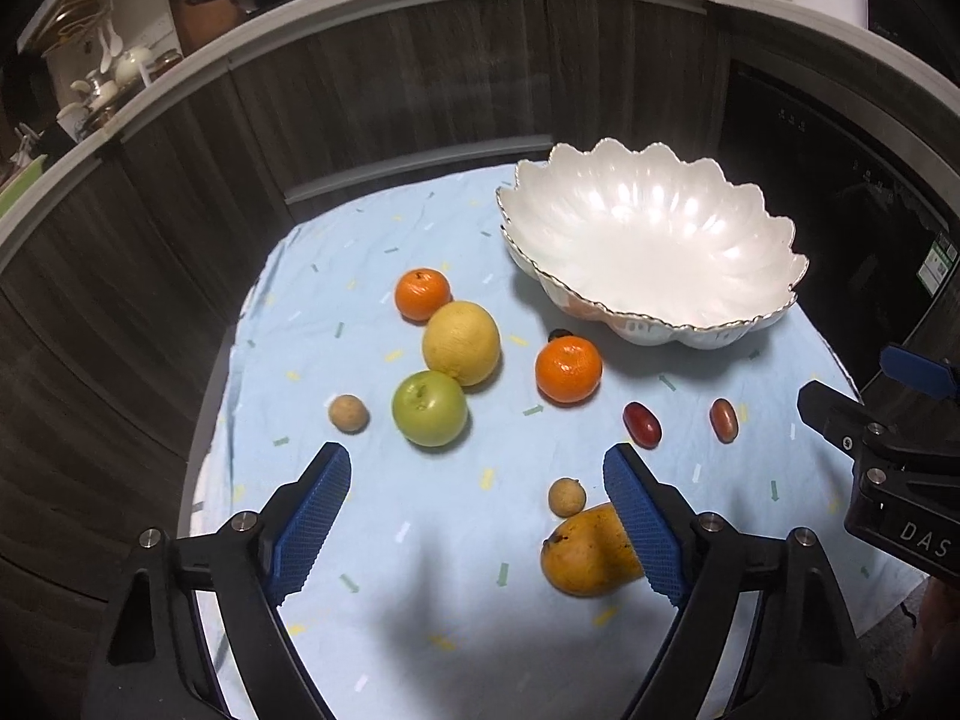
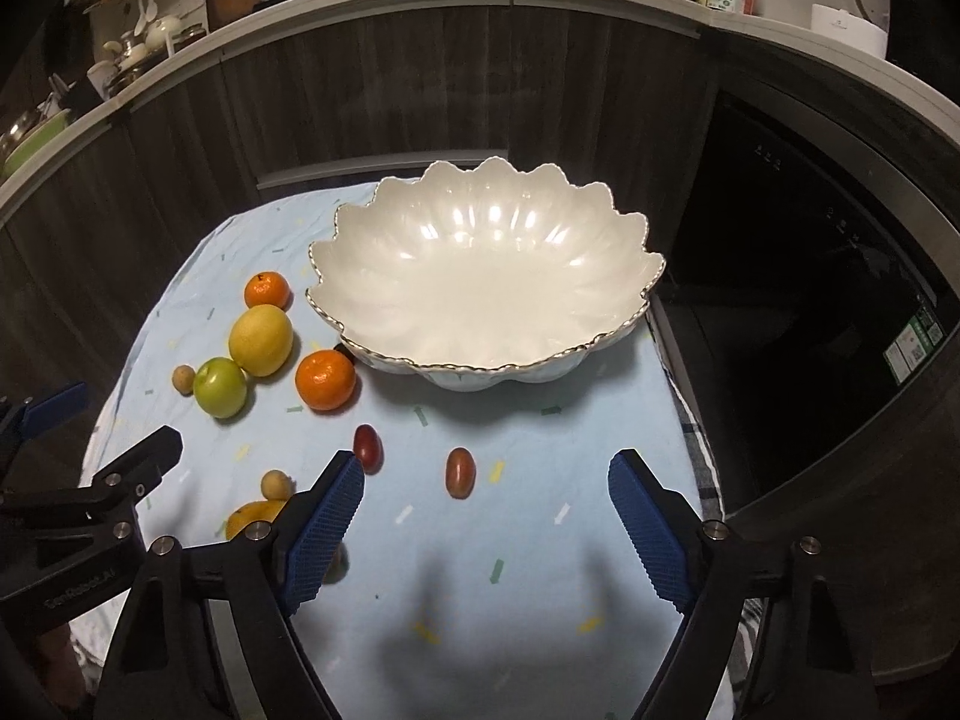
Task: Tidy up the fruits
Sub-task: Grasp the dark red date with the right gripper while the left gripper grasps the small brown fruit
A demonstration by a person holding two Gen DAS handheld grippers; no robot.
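Observation:
A white scalloped bowl stands empty at the back of a light blue cloth. In front of it lie two oranges, a yellow citrus, a green apple, two small brown fruits, a mango and two red grape tomatoes. My left gripper is open above the cloth, its right finger overlapping the mango. My right gripper is open, with a tomato lying between its fingers.
Dark wood cabinet fronts curve behind the table under a grey counter with pans and bottles. A dark appliance stands to the right. The cloth edge drops off at the left and right.

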